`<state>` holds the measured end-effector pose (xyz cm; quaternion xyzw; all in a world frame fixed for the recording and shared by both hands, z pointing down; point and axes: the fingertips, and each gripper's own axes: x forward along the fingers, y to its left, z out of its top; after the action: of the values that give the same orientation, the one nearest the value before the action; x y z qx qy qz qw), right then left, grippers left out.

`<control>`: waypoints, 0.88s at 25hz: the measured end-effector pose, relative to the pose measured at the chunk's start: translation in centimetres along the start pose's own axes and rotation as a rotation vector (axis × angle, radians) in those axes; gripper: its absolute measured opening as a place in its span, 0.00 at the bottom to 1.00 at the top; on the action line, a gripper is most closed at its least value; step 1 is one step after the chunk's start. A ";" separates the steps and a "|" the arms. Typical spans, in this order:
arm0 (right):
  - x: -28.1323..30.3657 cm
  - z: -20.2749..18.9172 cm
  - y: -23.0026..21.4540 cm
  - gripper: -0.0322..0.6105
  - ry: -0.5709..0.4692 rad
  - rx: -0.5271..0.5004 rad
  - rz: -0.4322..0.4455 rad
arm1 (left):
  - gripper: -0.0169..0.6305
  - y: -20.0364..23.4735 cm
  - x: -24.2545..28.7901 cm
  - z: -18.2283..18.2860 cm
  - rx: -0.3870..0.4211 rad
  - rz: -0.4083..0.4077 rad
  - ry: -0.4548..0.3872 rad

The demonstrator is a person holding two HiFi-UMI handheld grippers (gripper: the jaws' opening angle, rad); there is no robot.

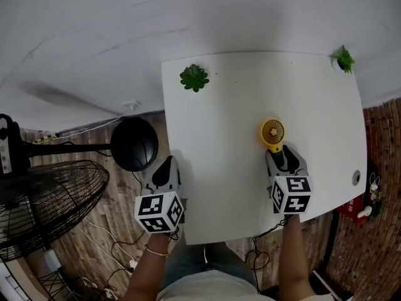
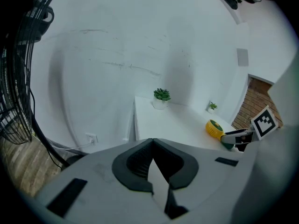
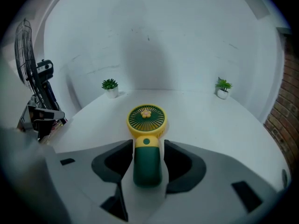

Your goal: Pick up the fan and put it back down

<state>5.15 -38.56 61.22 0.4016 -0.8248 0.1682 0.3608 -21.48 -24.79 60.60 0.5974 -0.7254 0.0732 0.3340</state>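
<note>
Presently I'm holding the left gripper (image 1: 168, 165) beside the white rectangular table's (image 1: 225, 137) left edge, jaws closed on nothing. The right gripper (image 1: 282, 153) is straddling the green handle of the yellow-and-green handheld fan (image 1: 272, 132), jaws apart, seemingly not pinching, the fan lying on the tabletop.

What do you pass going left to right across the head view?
Black floor fan cage → black round base → left potted plant → yellow-and-green handheld fan → right potted plant. Grippers left out: they overlap their neighbours.
</note>
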 end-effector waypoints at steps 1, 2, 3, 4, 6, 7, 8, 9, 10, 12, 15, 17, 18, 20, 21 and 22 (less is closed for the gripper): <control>0.2 0.1 0.0 0.38 0.003 -0.002 0.003 | 0.04 0.0 0.1 0.1 0.000 0.000 -0.001; 0.4 0.1 0.0 0.38 0.006 -0.003 0.006 | 0.04 0.0 0.1 0.1 0.000 0.000 -0.001; 0.5 0.2 0.1 0.38 0.010 -0.004 0.010 | 0.04 0.0 0.1 0.2 0.000 0.001 -0.002; 0.7 0.2 0.2 0.38 0.014 -0.005 0.014 | 0.04 0.1 0.2 0.3 0.002 0.002 -0.003; 1.0 0.1 0.3 0.38 0.024 -0.010 0.021 | 0.04 0.2 0.2 0.3 0.004 0.004 -0.004; 1.1 0.0 0.3 0.38 0.029 -0.011 0.022 | 0.04 0.2 0.3 0.4 0.004 0.005 -0.004; 1.2 -0.1 0.2 0.38 0.033 -0.011 0.024 | 0.04 0.3 0.3 0.4 0.004 0.007 -0.004; 1.3 -0.1 0.2 0.38 0.037 -0.010 0.025 | 0.04 0.3 0.4 0.4 0.004 0.007 -0.004; 1.3 -0.2 0.2 0.38 0.039 -0.008 0.026 | 0.04 0.3 0.4 0.5 0.003 0.008 -0.004; 1.3 -0.2 0.1 0.38 0.040 -0.002 0.028 | 0.04 0.3 0.4 0.5 0.003 0.007 -0.004; 1.4 -0.2 0.2 0.37 0.039 0.002 0.032 | 0.04 0.3 0.5 0.5 0.002 0.008 -0.002; 1.4 -0.2 0.2 0.37 0.040 0.005 0.034 | 0.04 0.2 0.6 0.5 0.001 0.006 -0.001; 1.3 -0.2 0.2 0.36 0.041 0.006 0.035 | 0.04 0.2 0.6 0.5 0.002 0.005 -0.002; 1.3 -0.2 0.1 0.34 0.042 0.009 0.033 | 0.04 0.1 0.6 0.5 0.003 0.003 -0.003; 1.3 -0.2 0.1 0.33 0.042 0.010 0.032 | 0.04 0.0 0.6 0.5 0.003 0.002 -0.003; 1.4 -0.2 0.1 0.33 0.042 0.011 0.031 | 0.04 0.0 0.6 0.5 0.002 0.001 -0.003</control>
<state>4.62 -39.17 62.32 0.3872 -0.8221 0.1867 0.3734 -21.74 -25.54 60.60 0.5974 -0.7263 0.0731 0.3322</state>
